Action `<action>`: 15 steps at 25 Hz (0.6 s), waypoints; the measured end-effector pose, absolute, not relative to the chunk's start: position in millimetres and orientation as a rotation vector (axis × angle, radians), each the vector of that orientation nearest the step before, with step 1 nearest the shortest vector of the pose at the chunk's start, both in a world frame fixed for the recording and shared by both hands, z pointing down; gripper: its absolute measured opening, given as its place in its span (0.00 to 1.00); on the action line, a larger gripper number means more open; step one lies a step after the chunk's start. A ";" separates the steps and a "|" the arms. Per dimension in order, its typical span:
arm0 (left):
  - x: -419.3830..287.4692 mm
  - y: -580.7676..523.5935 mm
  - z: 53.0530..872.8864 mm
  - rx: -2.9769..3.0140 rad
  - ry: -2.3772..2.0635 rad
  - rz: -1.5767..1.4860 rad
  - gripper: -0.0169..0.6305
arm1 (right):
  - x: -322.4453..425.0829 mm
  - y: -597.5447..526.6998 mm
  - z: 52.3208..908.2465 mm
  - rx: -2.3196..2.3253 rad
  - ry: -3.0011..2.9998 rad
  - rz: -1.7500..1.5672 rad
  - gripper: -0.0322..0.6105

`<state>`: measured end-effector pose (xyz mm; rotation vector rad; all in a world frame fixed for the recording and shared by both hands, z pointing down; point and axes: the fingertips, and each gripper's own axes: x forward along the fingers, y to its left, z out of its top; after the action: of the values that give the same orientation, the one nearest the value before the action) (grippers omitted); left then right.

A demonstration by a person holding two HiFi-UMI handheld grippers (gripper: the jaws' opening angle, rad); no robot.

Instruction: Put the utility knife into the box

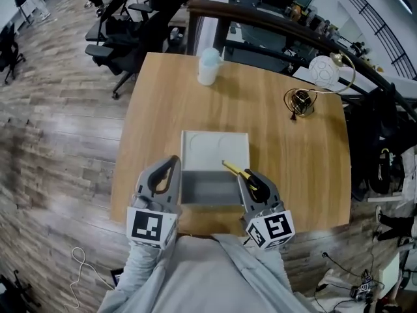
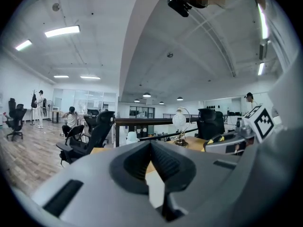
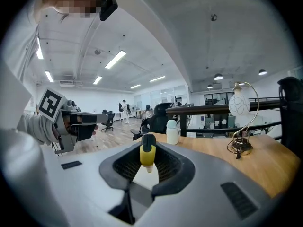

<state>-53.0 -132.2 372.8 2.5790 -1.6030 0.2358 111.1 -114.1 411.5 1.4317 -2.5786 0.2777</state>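
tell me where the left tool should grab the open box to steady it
Probably the left wall of the box, from above, one jaw inside and one outside. The lid lies folded back flat, so that thin upright wall is exposed, and the left tool sits on that side; the right tool holds the utility knife at the right side.

You work in bright, even light from the ceiling strip lights (image 2: 61, 30). The bench (image 1: 163, 90) carries a soft sheen and only faint shadows. Your head view bends the floor (image 1: 52, 149) hard at its edges. Both gripper views are round fisheyes with black corners. The left claw (image 2: 151, 148) is blurred close to the lens, and the utility knife (image 3: 147, 156) is crisper.
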 end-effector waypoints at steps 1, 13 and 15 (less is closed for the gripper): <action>-53.5 -130.8 373.2 2.576 -1.606 0.236 0.06 | 108.5 -112.6 412.9 1.414 -2.585 0.283 0.18; -59.1 -114.8 386.4 2.527 -1.590 0.248 0.06 | 63.8 -92.5 460.9 1.142 -2.633 0.401 0.18; -59.5 -113.0 388.6 2.527 -1.584 0.251 0.06 | 57.2 -91.0 470.2 1.100 -2.638 0.419 0.18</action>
<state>-59.5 -113.0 388.6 2.5268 -1.5844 0.2512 57.2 -91.0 470.2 1.0999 -2.6380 0.4193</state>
